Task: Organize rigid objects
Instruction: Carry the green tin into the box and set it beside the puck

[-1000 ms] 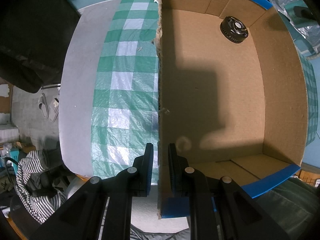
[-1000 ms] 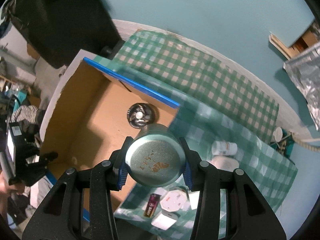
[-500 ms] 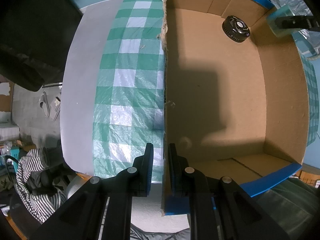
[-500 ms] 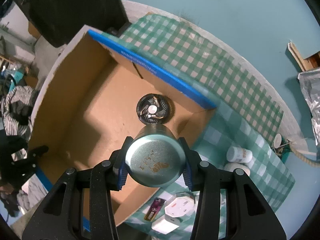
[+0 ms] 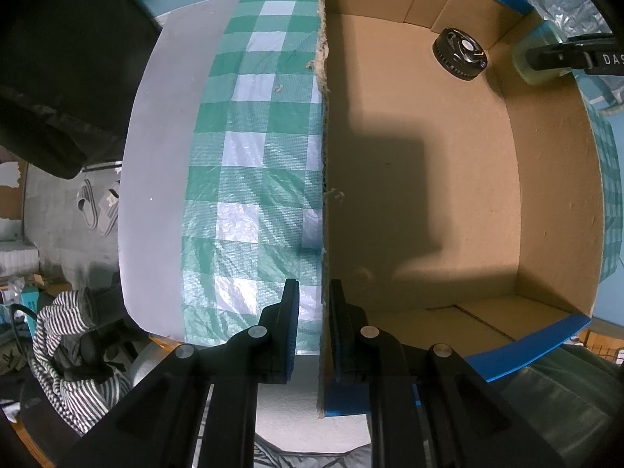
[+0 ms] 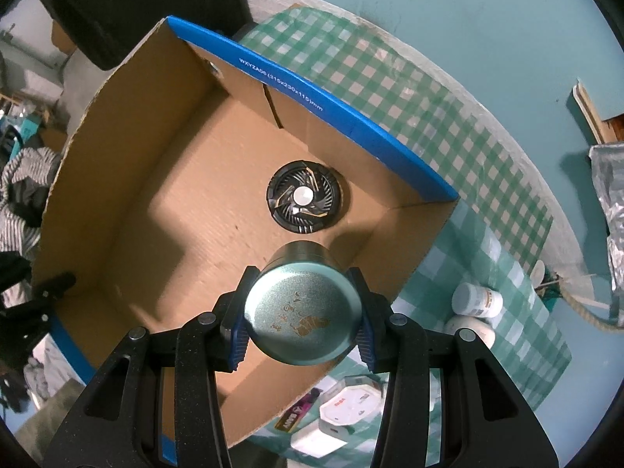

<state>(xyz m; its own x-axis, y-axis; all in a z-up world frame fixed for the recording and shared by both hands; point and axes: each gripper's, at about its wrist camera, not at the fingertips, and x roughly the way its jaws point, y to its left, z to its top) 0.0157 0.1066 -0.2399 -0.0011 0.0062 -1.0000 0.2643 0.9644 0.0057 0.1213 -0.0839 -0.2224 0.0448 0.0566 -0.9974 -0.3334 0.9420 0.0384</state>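
An open cardboard box [image 6: 343,117] with blue rims stands on a green checked tablecloth [image 6: 409,78]. A black round fan [image 6: 304,199] lies on the box floor near the far wall; in the left wrist view the fan [image 5: 460,54] sits in the far right corner. My right gripper [image 6: 302,312] is shut on a teal metal tin [image 6: 300,323] and points down over the box's near right corner. The left wrist view shows the tin [image 5: 532,64] level with the box's right wall [image 5: 546,195]. My left gripper [image 5: 315,312] is shut on the box's left wall [image 5: 325,156].
Right of the box on the cloth lie a white bottle [image 6: 474,300], white plug adapters [image 6: 351,397], a white charger [image 6: 318,436] and a small dark lighter-like item [image 6: 296,413]. A foil bag [image 6: 608,202] is at the far right. Striped clothing [image 5: 66,351] lies beyond the table's left edge.
My right gripper has come down with the tin, from beside the box to over its inside, and has entered the left wrist view at the right. The left gripper has stayed on the wall.
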